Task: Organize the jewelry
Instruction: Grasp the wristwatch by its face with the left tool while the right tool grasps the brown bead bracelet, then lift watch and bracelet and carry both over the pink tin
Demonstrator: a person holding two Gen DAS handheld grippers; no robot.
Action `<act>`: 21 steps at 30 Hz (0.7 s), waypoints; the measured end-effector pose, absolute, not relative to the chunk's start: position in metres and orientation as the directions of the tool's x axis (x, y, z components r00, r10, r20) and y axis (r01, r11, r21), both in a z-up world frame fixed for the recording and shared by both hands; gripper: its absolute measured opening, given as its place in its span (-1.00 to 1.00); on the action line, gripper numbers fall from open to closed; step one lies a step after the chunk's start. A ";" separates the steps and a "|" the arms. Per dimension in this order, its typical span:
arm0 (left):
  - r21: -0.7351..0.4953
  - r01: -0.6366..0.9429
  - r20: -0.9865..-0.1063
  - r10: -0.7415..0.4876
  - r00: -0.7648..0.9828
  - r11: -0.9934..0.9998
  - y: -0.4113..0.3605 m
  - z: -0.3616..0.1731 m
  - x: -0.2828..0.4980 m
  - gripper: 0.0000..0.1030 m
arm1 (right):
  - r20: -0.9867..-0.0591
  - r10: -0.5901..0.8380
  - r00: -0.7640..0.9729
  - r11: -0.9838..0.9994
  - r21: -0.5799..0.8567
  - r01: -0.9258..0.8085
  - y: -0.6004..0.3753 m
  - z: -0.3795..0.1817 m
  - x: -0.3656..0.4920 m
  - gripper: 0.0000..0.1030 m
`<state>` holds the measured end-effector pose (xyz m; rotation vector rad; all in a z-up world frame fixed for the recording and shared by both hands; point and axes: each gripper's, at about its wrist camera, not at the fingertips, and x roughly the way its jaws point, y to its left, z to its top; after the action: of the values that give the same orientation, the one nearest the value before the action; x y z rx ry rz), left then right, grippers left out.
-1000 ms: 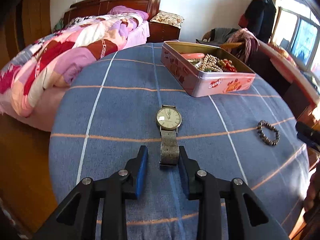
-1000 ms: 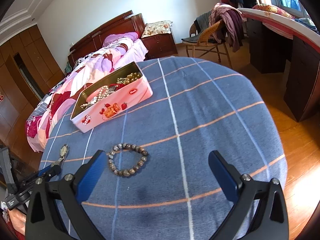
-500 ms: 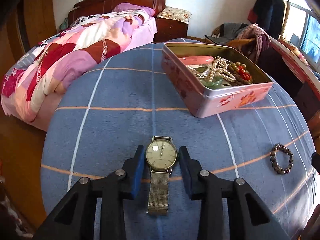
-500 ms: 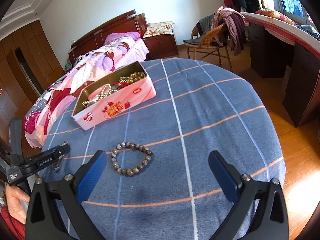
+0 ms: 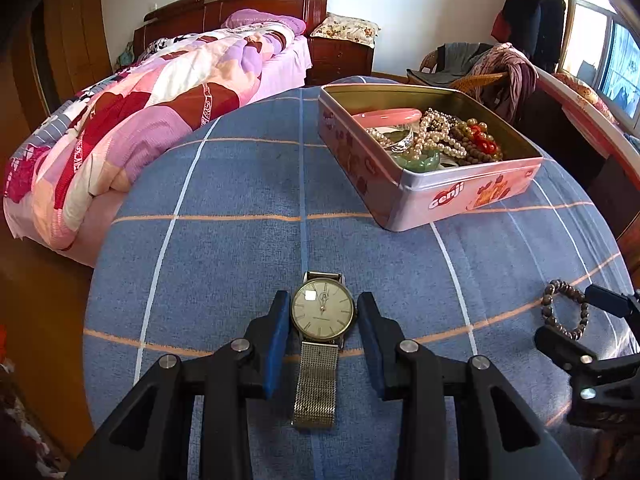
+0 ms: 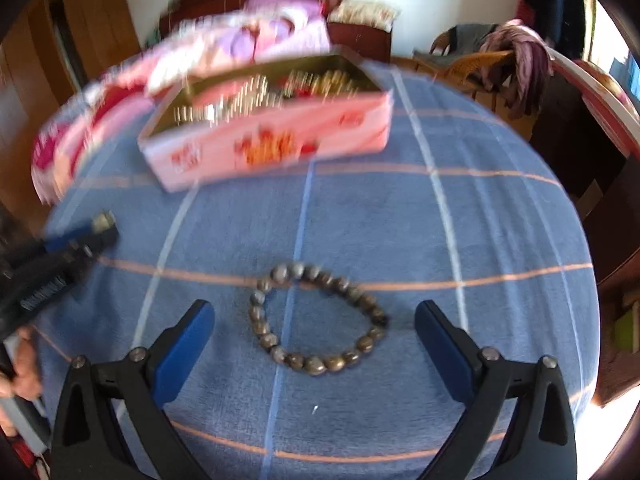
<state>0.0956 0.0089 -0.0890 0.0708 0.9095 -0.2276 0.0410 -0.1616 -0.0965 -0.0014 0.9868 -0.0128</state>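
We find the left gripper (image 5: 323, 312) narrowly open astride the watch (image 5: 322, 312) on the table (image 5: 224, 184), pads beside its case, contact unclear, while the right gripper (image 6: 314, 326) gapes wide around the bracelet (image 6: 318, 322).

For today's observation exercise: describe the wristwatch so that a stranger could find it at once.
Start at the pink tin of jewelry on the blue checked cloth. Nearer the camera, the wristwatch lies flat between the left hand-held gripper's fingers. Unlike the dark bead bracelet, it has a round pale dial and a metal mesh strap.
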 end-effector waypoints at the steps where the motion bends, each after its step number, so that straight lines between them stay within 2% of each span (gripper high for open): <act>1: -0.033 0.225 -0.789 -0.164 0.592 0.974 0.009 -0.089 0.096 -0.33 | -0.833 -0.004 0.553 1.000 -0.005 -0.001 -0.161 -0.096 0.040 0.83; 3: -0.032 0.225 -0.789 -0.163 0.593 0.974 0.009 -0.089 0.096 -0.33 | -0.829 0.007 0.559 1.000 -0.001 -0.014 -0.161 -0.096 0.036 0.69; 5: -0.030 0.225 -0.788 -0.162 0.593 0.974 0.009 -0.089 0.095 -0.33 | -0.822 0.010 0.570 1.000 -0.002 -0.020 -0.162 -0.093 0.032 0.41; 7: -0.029 0.225 -0.789 -0.161 0.594 0.974 0.009 -0.089 0.095 -0.33 | -0.816 0.004 0.578 1.000 -0.008 -0.018 -0.162 -0.091 0.028 -0.14; 8: -0.029 0.225 -0.788 -0.160 0.594 0.974 0.009 -0.089 0.095 -0.33 | -0.815 0.009 0.580 1.000 -0.003 -0.019 -0.162 -0.091 0.027 -0.27; 9: -0.029 0.225 -0.788 -0.161 0.594 0.974 0.009 -0.089 0.095 -0.33 | -0.813 0.011 0.582 1.000 0.000 -0.018 -0.163 -0.091 0.026 -0.48; 10: -0.029 0.225 -0.788 -0.160 0.594 0.974 0.009 -0.089 0.095 -0.33 | -0.811 0.012 0.585 1.000 0.003 -0.015 -0.163 -0.090 0.028 -0.55; 17: -0.021 0.224 -0.788 -0.154 0.597 0.974 0.008 -0.088 0.094 -0.33 | -0.788 0.100 0.607 0.991 0.134 0.011 -0.170 -0.087 0.024 -0.62; 21: -0.019 0.223 -0.787 -0.153 0.597 0.975 0.008 -0.088 0.094 -0.33 | -0.760 0.114 0.640 0.988 0.155 0.008 -0.167 -0.080 0.015 -0.64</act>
<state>0.0939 0.0082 -0.0883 0.0842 0.9051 -0.2184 0.0150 -0.1672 -0.0803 0.1493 0.8755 0.0604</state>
